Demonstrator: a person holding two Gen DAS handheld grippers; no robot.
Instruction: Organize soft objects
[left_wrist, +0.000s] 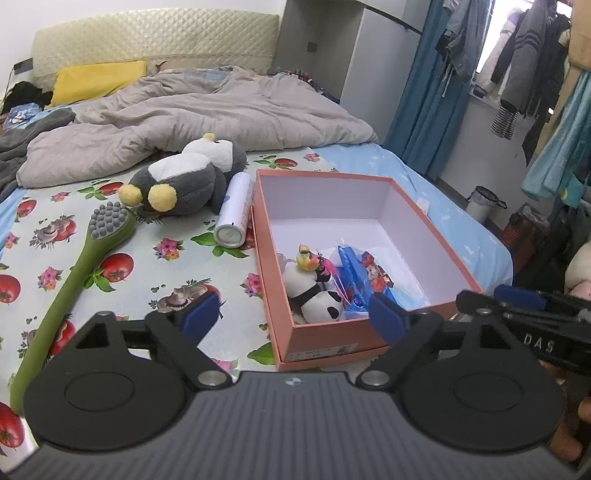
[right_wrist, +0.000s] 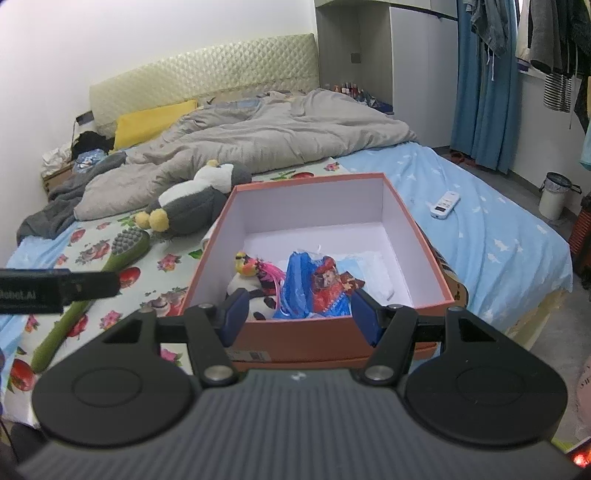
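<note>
1. Only my right view shows a remote (right_wrist: 445, 204) right of the box (right_wrist: 406, 206).
2. The penguin (left_wrist: 184, 177) lies far-left of the box, feet toward me.
3. My left gripper (left_wrist: 293, 319) and right gripper (right_wrist: 297, 314) are wide, holding nothing.

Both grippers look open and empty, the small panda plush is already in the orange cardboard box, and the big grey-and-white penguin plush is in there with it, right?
Not quite. The big grey-and-white penguin plush is not in the orange cardboard box; it lies on the floral sheet beside the box, as the left wrist view shows. The rest holds: the small panda plush is inside, and the left gripper and right gripper are open and empty.
</note>
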